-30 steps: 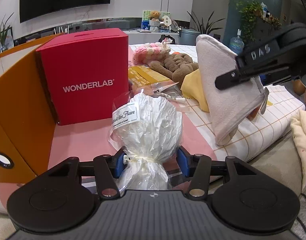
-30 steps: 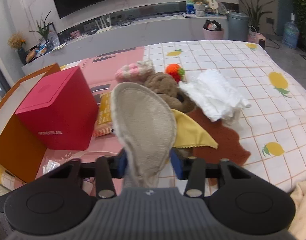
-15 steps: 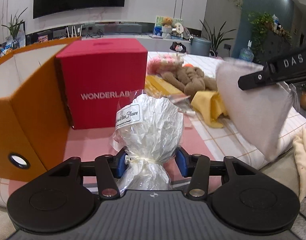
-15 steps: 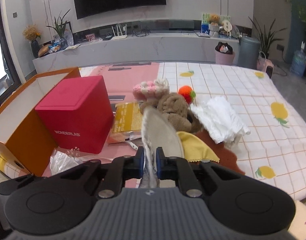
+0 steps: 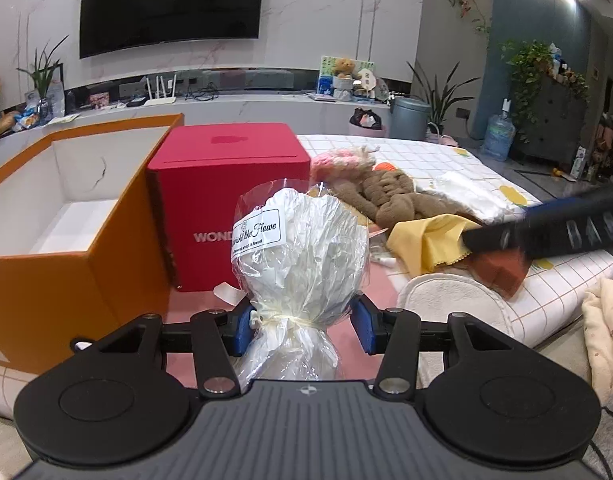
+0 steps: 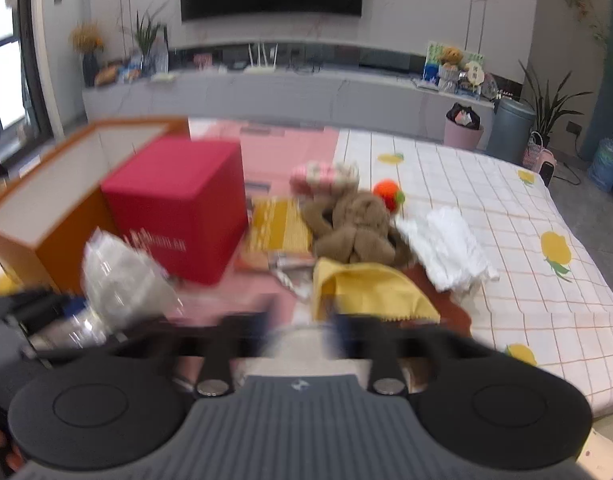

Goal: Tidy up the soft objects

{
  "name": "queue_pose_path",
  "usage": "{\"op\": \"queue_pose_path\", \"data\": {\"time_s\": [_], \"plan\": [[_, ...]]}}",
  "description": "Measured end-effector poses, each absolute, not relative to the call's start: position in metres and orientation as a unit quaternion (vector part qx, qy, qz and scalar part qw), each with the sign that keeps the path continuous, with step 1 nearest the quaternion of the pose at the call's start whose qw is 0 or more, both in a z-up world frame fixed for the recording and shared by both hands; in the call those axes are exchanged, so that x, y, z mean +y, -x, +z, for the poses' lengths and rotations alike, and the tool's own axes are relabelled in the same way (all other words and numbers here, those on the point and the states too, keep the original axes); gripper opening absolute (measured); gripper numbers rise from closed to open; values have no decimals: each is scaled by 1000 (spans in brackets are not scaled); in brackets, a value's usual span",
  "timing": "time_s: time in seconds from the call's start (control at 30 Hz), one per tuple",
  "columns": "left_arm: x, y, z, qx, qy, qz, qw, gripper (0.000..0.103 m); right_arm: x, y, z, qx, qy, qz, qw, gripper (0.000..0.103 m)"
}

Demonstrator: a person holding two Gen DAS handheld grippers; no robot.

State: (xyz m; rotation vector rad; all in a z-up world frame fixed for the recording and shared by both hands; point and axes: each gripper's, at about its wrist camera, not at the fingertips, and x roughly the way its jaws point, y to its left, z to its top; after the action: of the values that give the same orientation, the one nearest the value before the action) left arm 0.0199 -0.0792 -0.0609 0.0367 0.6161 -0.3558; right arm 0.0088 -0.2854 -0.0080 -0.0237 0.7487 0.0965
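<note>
Pinching a crinkly cellophane bundle (image 5: 302, 256) at its tied neck, the left gripper (image 5: 302, 326) holds it upright above the bed's near edge. The right gripper (image 6: 298, 330) is opening, blurred, the oval fleecy pad (image 5: 452, 300) lying loose beneath it. Farther in sit a yellow cloth (image 5: 426, 240), a brown plush toy (image 5: 390, 200) and a red box (image 5: 226, 184).

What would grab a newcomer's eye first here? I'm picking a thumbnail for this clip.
The white wrapped bundle clamped in the left gripper fills the foreground. Behind it a red box stands beside an open orange box. To the right, a brown plush toy and yellow cloth lie on the bed.
</note>
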Motion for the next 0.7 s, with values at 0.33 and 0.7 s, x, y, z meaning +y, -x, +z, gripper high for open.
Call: {"op": "queue_pose_path", "data": {"time_s": [0.33,0.7], "plan": [[-71,-19,-52,292,-5,-174,941,56,-302,-43,-87,498,-110,-93,855,100],[-67,-24,-51,305,14,-175,936,56,-279,-46,-110,525,-194,-103,822,101]]}}
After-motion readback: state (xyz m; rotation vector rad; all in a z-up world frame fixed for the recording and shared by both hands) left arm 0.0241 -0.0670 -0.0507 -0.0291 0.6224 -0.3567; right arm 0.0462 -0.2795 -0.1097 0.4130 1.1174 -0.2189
